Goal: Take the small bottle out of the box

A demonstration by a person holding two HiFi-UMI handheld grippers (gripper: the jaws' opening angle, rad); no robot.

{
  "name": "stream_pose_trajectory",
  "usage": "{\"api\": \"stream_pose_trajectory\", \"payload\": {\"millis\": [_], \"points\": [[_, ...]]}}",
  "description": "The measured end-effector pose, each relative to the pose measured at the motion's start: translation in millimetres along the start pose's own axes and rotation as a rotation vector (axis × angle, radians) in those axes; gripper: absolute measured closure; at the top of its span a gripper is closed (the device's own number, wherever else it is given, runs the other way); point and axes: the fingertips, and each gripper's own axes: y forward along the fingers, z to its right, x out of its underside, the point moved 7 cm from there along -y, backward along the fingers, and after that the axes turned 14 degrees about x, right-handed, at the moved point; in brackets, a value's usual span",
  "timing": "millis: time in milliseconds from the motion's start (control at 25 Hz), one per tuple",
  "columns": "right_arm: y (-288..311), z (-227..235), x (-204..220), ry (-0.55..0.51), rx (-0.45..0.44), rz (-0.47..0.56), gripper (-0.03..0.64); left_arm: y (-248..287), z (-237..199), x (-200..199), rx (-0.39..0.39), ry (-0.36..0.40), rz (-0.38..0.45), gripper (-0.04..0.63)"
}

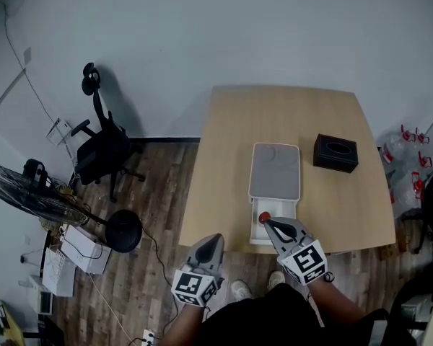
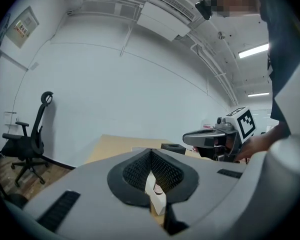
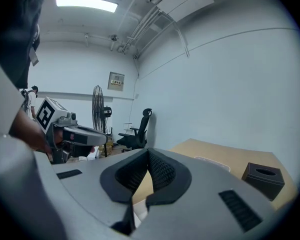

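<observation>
The small bottle (image 1: 263, 217) is sitting in the open near end of the box (image 1: 275, 171), and my right gripper (image 1: 269, 223) is hovering just beside it, jaws together. I am judging they should be spreading before straddling its red cap. My left gripper (image 1: 216, 238) is hanging closed and empty, nearer and to the left.

Room around the white box (image 1: 275, 170)
We see bare table (image 1: 224, 157) from seven to eleven o'clock of the white box; the black tissue box (image 1: 335, 153) stands apart at two o'clock.
</observation>
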Motion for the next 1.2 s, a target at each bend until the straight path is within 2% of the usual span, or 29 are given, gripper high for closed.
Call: {"api": "stream_pose_trajectory", "payload": {"millis": [320,440,760,920,1200], "points": [[6.9,27.4,15.9,-0.023,0.028,-0.038,0.584,25.8,4.9,-2.8,-0.017,-0.021,-0.005,0.583],[12.2,34.0,28.4,-0.024,0.015,-0.089,0.459,31.5,6.9,1.2,-0.03,-0.036,-0.006,0.583],[31.9,36.4,71.8,-0.028,-0.06,-0.221,0.236,35.2,10.1,7.8,-0.065,-0.043,-0.016,0.583],[46.3,41.1,96.6,-0.043,-0.09,-0.251,0.212,37.4,10.3,11.0,-0.095,-0.047,-0.024,0.583],[65.0,37.7,129.6,-0.066,-0.145,-0.361,0.198,26.8,11.9,18.3,-0.159,-0.068,-0.038,0.583]]}}
